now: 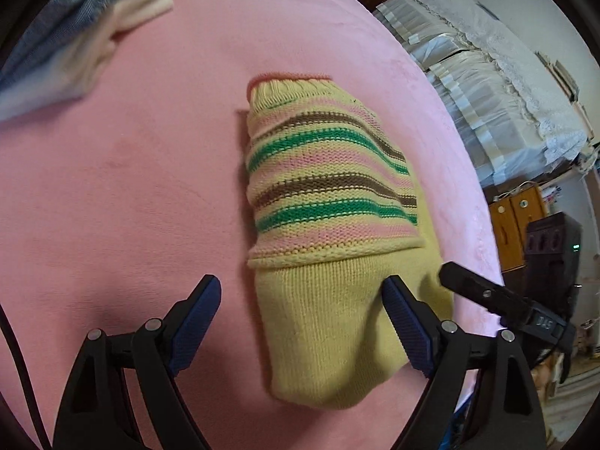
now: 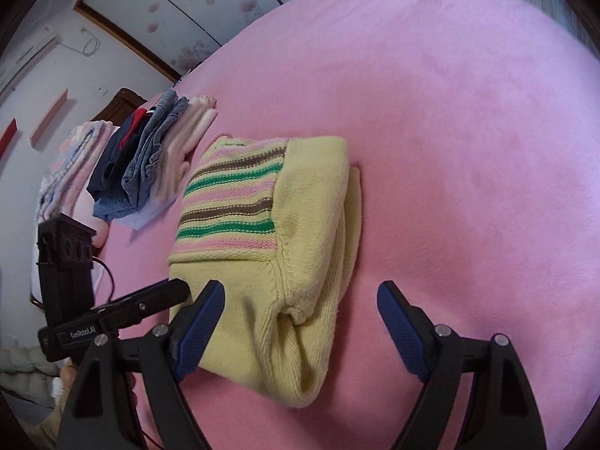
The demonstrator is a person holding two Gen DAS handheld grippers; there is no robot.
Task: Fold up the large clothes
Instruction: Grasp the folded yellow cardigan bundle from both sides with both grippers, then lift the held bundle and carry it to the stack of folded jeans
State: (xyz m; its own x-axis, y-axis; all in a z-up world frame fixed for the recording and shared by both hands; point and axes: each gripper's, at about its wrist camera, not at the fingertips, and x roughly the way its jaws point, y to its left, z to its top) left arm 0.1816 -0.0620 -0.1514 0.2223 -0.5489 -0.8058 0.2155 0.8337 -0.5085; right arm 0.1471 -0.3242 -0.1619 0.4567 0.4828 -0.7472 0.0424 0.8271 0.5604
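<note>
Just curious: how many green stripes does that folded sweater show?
2 on the sweater: one upper stripe nearer the collar, one lower stripe nearer the plain yellow part. Folded-under layers may hide more.

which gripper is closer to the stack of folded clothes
Left. The left gripper is at the sweater's near end on the stack's side; the right gripper is farther.

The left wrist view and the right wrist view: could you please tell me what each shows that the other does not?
Only the left wrist view shows the wooden cabinet and the white lace-covered furniture beyond the bed. Only the right wrist view shows the floral wardrobe doors and the whole stack of folded clothes. Both share the folded striped sweater on the pink blanket, and both open grippers: left gripper, right gripper.
</note>
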